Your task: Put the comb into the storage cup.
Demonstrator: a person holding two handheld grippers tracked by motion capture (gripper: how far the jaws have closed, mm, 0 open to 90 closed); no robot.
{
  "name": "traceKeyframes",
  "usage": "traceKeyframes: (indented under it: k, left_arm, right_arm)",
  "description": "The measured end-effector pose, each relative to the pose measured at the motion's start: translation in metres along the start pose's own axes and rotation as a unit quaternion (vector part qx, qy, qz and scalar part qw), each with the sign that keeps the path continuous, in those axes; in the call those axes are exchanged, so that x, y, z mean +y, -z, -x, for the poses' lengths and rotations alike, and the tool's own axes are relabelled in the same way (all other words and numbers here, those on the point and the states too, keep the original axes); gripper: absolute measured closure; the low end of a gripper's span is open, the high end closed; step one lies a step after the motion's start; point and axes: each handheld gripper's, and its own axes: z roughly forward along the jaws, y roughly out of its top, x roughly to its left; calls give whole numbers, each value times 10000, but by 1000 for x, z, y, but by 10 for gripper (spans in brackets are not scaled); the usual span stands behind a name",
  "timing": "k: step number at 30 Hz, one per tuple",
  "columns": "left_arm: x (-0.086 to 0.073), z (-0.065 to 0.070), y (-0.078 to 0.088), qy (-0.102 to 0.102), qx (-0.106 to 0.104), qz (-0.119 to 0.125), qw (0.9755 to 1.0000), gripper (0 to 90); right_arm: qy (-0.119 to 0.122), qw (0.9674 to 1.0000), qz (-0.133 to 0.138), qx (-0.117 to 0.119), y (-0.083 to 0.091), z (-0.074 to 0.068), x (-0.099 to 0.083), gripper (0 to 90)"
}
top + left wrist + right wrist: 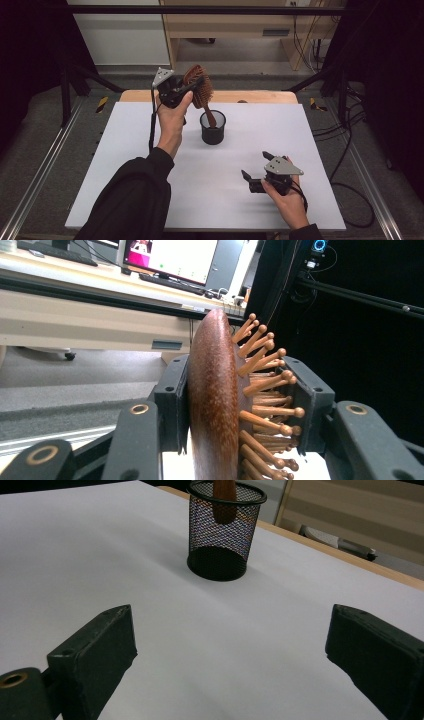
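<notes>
White-topped bench (150,200) with wood edge at the far side. Grey floor (50,130), metal rails (35,185) either side, black curtains (25,50). Wooden desk (240,25) behind, cables (345,150) on the right. Monitor (170,257) lit on a desk.

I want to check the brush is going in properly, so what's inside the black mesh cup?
The wooden hairbrush's handle end dips inside the black mesh cup; through the mesh, nothing else shows. The left tongs grip the brush head.

White table (150,190), wooden desk (240,30), monitor (170,257), keyboard (55,252)
</notes>
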Motion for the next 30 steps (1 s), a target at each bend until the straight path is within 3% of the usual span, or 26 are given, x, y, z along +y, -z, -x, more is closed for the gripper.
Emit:
traceKeyframes:
  k: [5, 10, 15, 30]
  left_arm:
    - [-4, 2, -2, -37, -44, -67, 10000, 510]
    - [-8, 3, 0, 77, -25, -46, 10000, 510]
    - [-12, 3, -1, -99, 26, -158, 9998, 510]
    - [-24, 0, -4, 95, -11, -250, 9996, 509]
  right_arm:
    - [4, 10000, -35, 2, -1, 0, 0, 61]
    - [-13, 10000, -40, 16, -1, 0, -1, 60]
    - [-39, 10000, -57, 12, -1, 0, -1, 58]
    - [-201, 9997, -137, 65, -1, 1, -2, 57]
